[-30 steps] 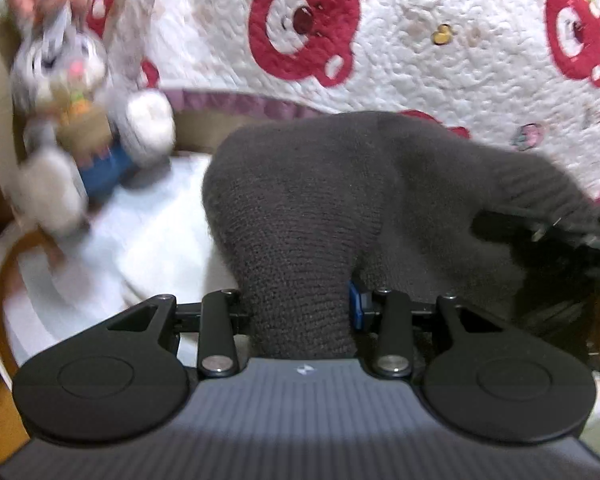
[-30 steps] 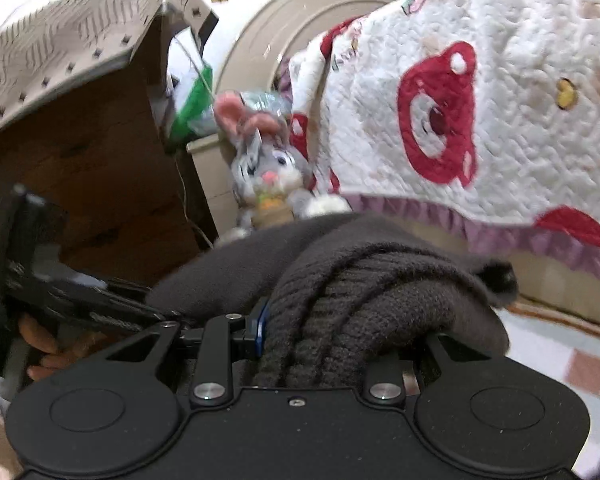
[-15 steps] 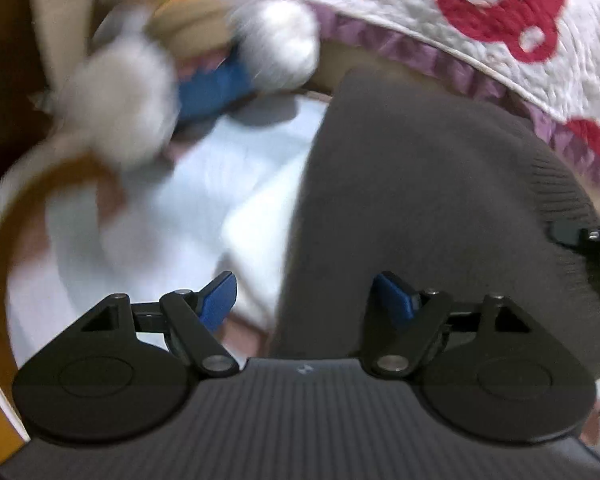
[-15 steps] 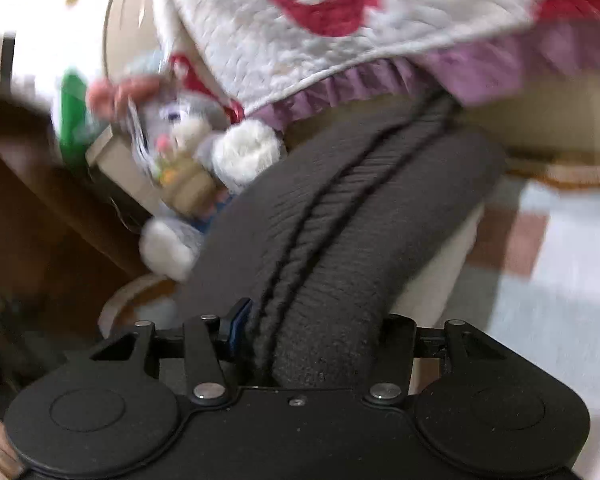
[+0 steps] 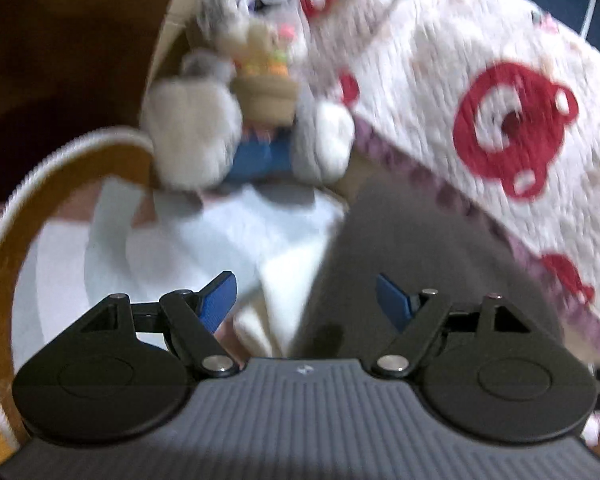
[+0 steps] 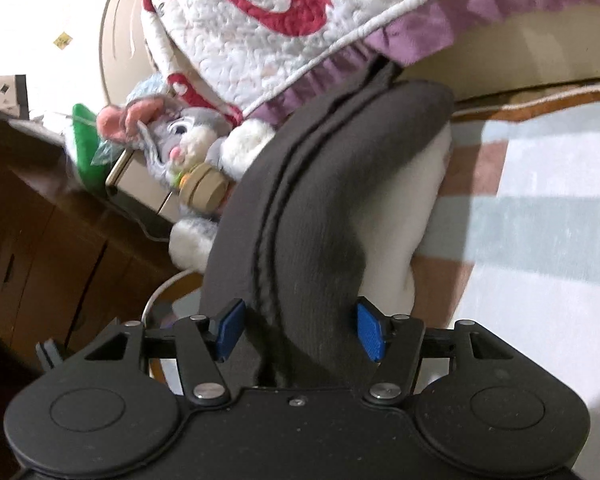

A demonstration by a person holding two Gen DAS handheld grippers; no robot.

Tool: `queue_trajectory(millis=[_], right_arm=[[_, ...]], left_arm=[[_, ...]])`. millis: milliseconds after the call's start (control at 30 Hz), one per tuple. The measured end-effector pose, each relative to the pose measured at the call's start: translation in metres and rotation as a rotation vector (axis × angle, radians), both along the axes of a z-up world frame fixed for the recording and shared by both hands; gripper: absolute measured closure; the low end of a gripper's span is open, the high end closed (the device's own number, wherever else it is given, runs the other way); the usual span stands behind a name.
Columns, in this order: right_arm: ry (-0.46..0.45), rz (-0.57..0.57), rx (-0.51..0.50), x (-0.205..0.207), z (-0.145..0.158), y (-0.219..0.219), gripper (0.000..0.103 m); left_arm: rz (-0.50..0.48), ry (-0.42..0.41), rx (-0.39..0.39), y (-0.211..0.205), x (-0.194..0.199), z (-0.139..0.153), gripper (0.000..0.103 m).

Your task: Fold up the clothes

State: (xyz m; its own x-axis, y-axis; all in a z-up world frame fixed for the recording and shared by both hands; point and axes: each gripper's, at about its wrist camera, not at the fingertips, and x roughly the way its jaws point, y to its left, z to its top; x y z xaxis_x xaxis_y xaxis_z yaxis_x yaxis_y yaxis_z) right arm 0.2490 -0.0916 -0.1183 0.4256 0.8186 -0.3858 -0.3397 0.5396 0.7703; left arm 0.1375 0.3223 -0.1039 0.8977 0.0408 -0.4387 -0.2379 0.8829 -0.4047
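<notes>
The left hand-held gripper (image 5: 306,294) points forward and somewhat downward over the rug (image 5: 60,248). Its blue pads (image 5: 216,300) stand wide apart after just opening; the edge of the dark sweater (image 5: 420,248) lies in the gap, with neither pad pressing on it. The sweater lies flat on the rug, over a white garment (image 5: 276,296), close under the hanging edge of the quilt (image 5: 480,92).

The right hand-held gripper (image 6: 298,330) is also tilted down, and the scene in its view sits askew. Its jaws have just been opening and now stand apart. A thick fold of the sweater (image 6: 320,220) runs between them; the left pad (image 6: 230,326) is clear of the cloth, while whether the right pad grazes it cannot be told.

The left view alone shows the rug's white curved rim and brown band. It is blurred, so the plush rabbit (image 5: 228,120) by the quilt is only a soft shape. The right view is sharper: it shows the rabbit's (image 6: 180,148) pink ears and face, a wooden cabinet (image 6: 40,232) at left, a pale wall, the quilt's (image 6: 260,40) purple border, and the sweater's ribbed seam running away from the gripper.
</notes>
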Motion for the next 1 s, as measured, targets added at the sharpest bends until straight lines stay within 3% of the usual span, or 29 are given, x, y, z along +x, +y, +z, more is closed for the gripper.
queue_trajectory(millis=[200, 367, 433, 467, 500, 567, 667, 700, 767, 833, 933, 1000], right_arm=[[-0.052, 0.007, -0.018, -0.008, -0.001, 0.011, 0.032], [-0.063, 0.017, -0.072, -0.007, -0.01, 0.023, 0.032], [-0.09, 0.03, -0.098, -0.008, -0.007, 0.025, 0.043], [-0.108, 0.047, -0.103, -0.009, 0.0, 0.026, 0.062], [-0.126, 0.065, -0.107, -0.01, 0.006, 0.026, 0.066], [-0.125, 0.086, 0.032, -0.014, 0.026, 0.02, 0.069], [0.072, 0.104, 0.431, -0.001, 0.015, 0.008, 0.07], [0.148, 0.108, 0.463, 0.006, 0.003, 0.01, 0.07], [0.179, 0.052, 0.322, 0.009, -0.01, 0.012, 0.069], [0.177, 0.014, 0.172, 0.005, -0.019, 0.012, 0.064], [0.169, -0.021, 0.177, -0.004, -0.027, 0.005, 0.056], [0.175, -0.045, 0.193, -0.009, -0.031, 0.0, 0.043]], left_arm=[[-0.12, -0.001, -0.039, -0.008, 0.024, -0.011, 0.027], [-0.121, 0.036, -0.081, -0.011, 0.032, -0.022, 0.027], [-0.117, 0.058, -0.11, -0.008, 0.034, -0.027, 0.027], [-0.122, 0.066, -0.128, -0.006, 0.035, -0.029, 0.027], [-0.128, 0.074, -0.147, -0.004, 0.036, -0.031, 0.027], [-0.145, 0.083, -0.175, 0.0, 0.038, -0.034, 0.027], [-0.18, 0.069, -0.213, 0.005, 0.04, -0.034, 0.027], [-0.175, 0.068, -0.238, 0.008, 0.04, -0.036, 0.027], [-0.17, 0.078, -0.286, 0.013, 0.04, -0.041, 0.026], [-0.175, 0.083, -0.283, 0.014, 0.04, -0.043, 0.025], [-0.17, 0.084, -0.248, 0.01, 0.042, -0.042, 0.023], [-0.149, 0.074, -0.228, 0.008, 0.041, -0.043, 0.019]])
